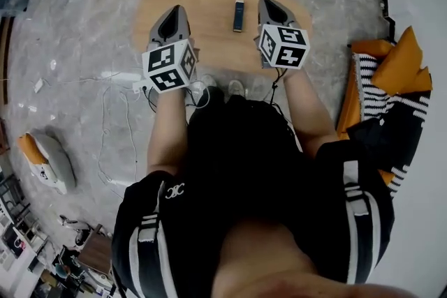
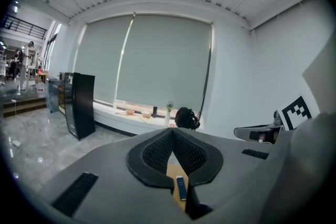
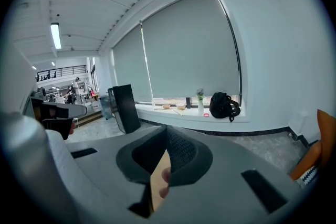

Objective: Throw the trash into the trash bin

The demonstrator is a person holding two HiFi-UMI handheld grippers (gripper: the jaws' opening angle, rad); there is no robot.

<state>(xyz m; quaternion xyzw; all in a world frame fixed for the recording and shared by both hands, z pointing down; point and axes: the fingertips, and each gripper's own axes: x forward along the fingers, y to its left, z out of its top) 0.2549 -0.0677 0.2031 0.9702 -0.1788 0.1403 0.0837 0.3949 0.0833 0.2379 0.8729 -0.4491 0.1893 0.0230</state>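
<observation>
**Head view.** The oval wooden tabletop (image 1: 209, 45) stands on a grey floor. The dark blue strip (image 1: 239, 15) lies flat on it, near the tabletop's middle and towards its far edge. The strip's long axis runs straight away from the person, paler end farthest. The left tongs (image 1: 174, 10) hang over the tabletop's left part and the right tongs (image 1: 268, 5) over its right part. The strip lies between them, and neither touches it. Only this view shows the white power strip (image 1: 122, 78) with its cables on the floor just off the tabletop's near left edge.

**Left gripper view.** The left tongs (image 2: 171, 131) are clenched, pads meeting at the tip with nothing held. The gap behind the tip frames a slice of tabletop (image 2: 170, 176) carrying the strip (image 2: 181, 188), which lies lengthwise away from the camera. Beyond the tabletop, unseen from the head, are a windowsill (image 2: 131, 112) with a black backpack (image 2: 187, 118) and a tall black cabinet (image 2: 81, 105).

**Right gripper view.** The right tongs (image 3: 167, 136) are clenched too, and empty. Their gap shows only a sliver of the tabletop's wood (image 3: 156, 183). The backpack (image 3: 224, 106) and cabinet (image 3: 126, 107) stand beyond the tabletop
</observation>
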